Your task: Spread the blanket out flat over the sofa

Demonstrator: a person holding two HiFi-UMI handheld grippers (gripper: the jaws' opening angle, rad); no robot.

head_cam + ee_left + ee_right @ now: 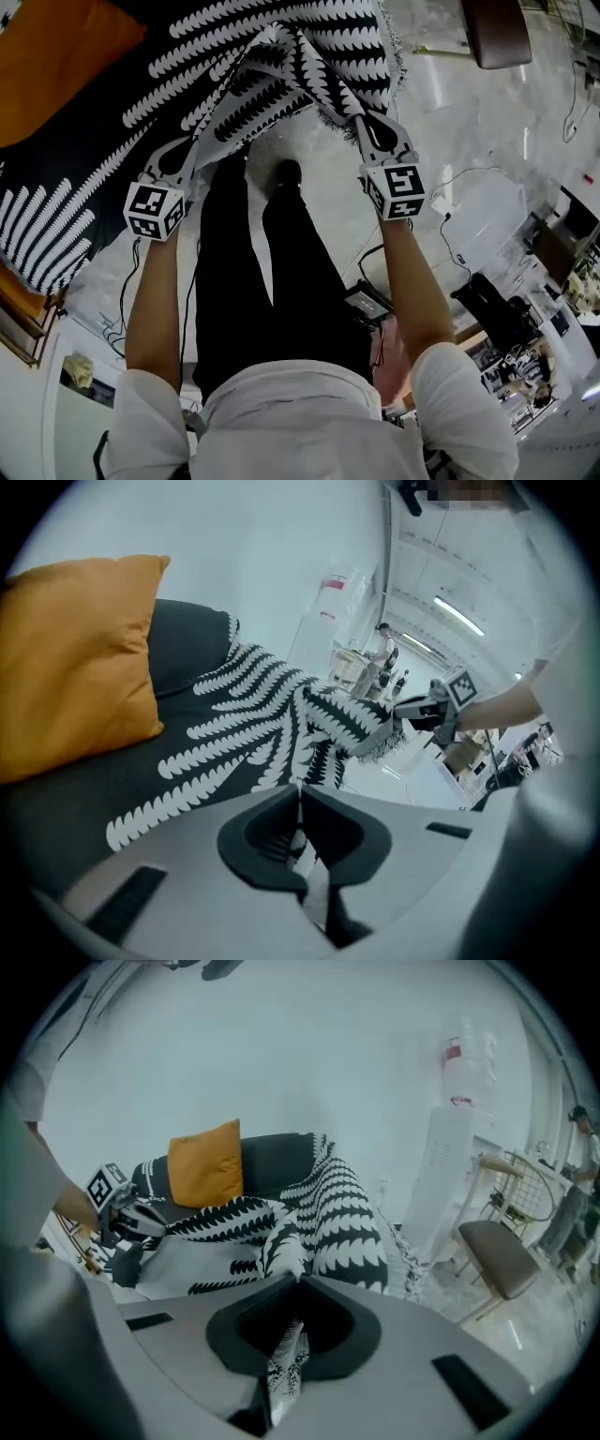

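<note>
My left gripper [190,150] and right gripper [362,127] each clamp an edge of the blanket [309,37] draped on the sofa [187,639].

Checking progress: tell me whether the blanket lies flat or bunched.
Bunched: the blanket hangs in folds, pinched by left gripper and right gripper.

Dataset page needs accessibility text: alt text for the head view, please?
Seen from above, a person's left gripper and right gripper are each shut on the edge of a black-and-white blanket, lifted above a pale floor. An orange cushion sits at top left.
</note>
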